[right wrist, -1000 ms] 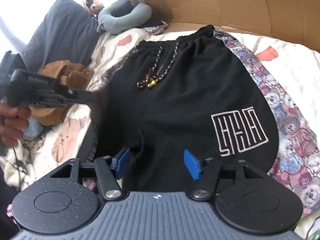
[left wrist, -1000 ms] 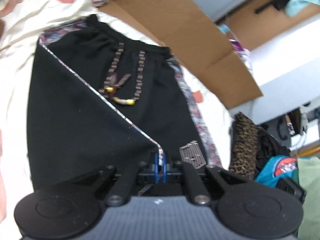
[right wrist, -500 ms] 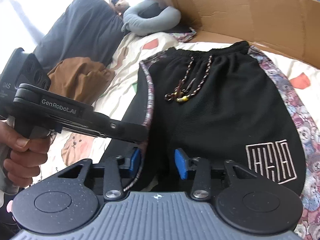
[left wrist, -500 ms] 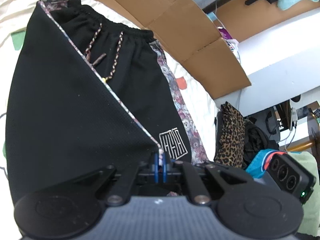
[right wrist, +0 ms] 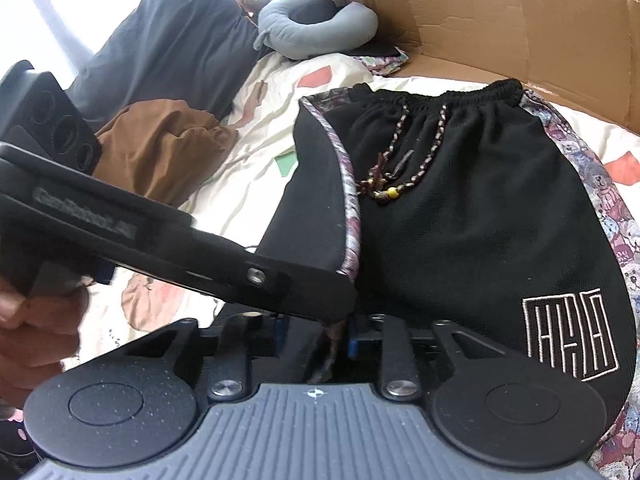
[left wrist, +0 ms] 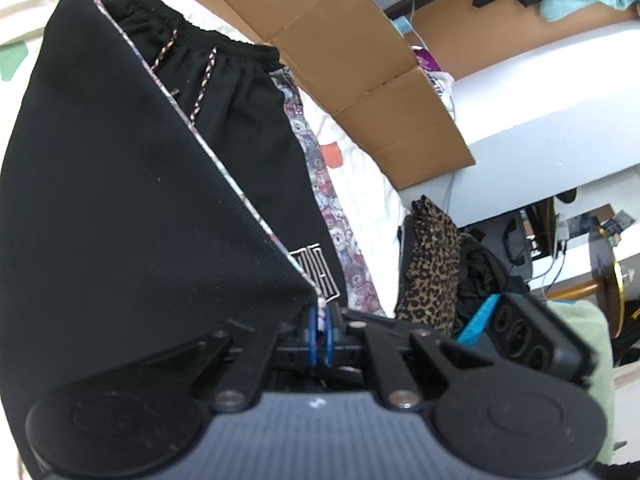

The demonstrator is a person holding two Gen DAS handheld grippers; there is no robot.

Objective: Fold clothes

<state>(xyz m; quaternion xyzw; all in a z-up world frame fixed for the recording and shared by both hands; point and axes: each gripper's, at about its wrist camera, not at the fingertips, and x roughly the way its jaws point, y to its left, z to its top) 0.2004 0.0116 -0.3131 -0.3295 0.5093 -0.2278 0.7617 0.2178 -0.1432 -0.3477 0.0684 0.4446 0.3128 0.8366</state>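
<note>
1. Shorts (right wrist: 472,208), black with a patterned side stripe, lie on the bed (right wrist: 256,128) beside the cardboard (right wrist: 500,20), one leg lifted and folded across.
2. Our left gripper (left wrist: 319,326) has its blue pads pressed together on the corner of that lifted leg.
3. Our right gripper (right wrist: 316,338) is closing its jaws, with the stripe edge of the same leg hanging between them.
4. Both grippers tilt downward and meet at the hem; the left one crosses over ours in the right wrist view, a hand (right wrist: 32,344) gripping its handle.

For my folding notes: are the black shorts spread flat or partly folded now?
Partly folded: one leg of the black shorts is lifted across the front, its patterned edge running diagonally.
</note>
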